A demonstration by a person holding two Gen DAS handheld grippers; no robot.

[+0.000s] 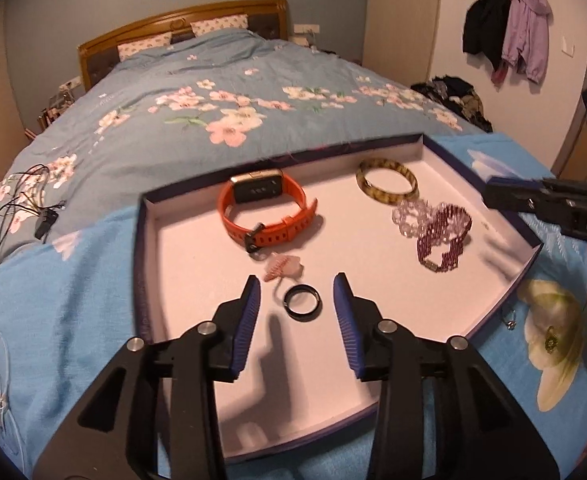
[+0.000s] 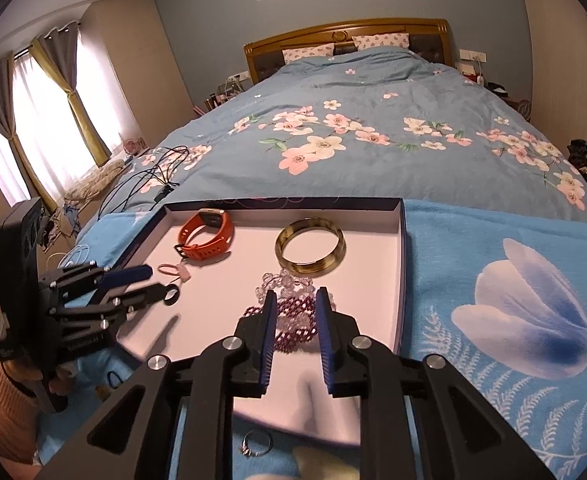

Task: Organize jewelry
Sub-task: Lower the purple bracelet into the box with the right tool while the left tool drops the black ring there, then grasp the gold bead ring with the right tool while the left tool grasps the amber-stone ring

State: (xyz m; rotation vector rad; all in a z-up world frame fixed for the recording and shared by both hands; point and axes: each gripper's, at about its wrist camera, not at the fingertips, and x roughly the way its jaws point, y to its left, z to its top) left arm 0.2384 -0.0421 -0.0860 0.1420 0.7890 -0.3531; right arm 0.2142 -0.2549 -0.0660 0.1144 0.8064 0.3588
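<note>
A silver ring (image 2: 256, 447) lies on the blue blanket (image 2: 493, 272), outside the near edge of the tray (image 2: 402, 264). Just beyond, the right gripper (image 2: 294, 300) hangs over the purple beaded bracelet (image 2: 293, 320), tilted down, jaws narrowly parted with the beads between them; whether the pads press them cannot be told. The left gripper (image 1: 296, 286), angled down likewise, stands partly open and empty around the black ring (image 1: 303, 303) resting on the tray floor. That ring looks light, hard and slippery, best pinched across its band; the bracelet looks limp and likely to sag. Farther back sit the orange watch (image 1: 267, 210) and amber bangle (image 1: 386, 185).
</note>
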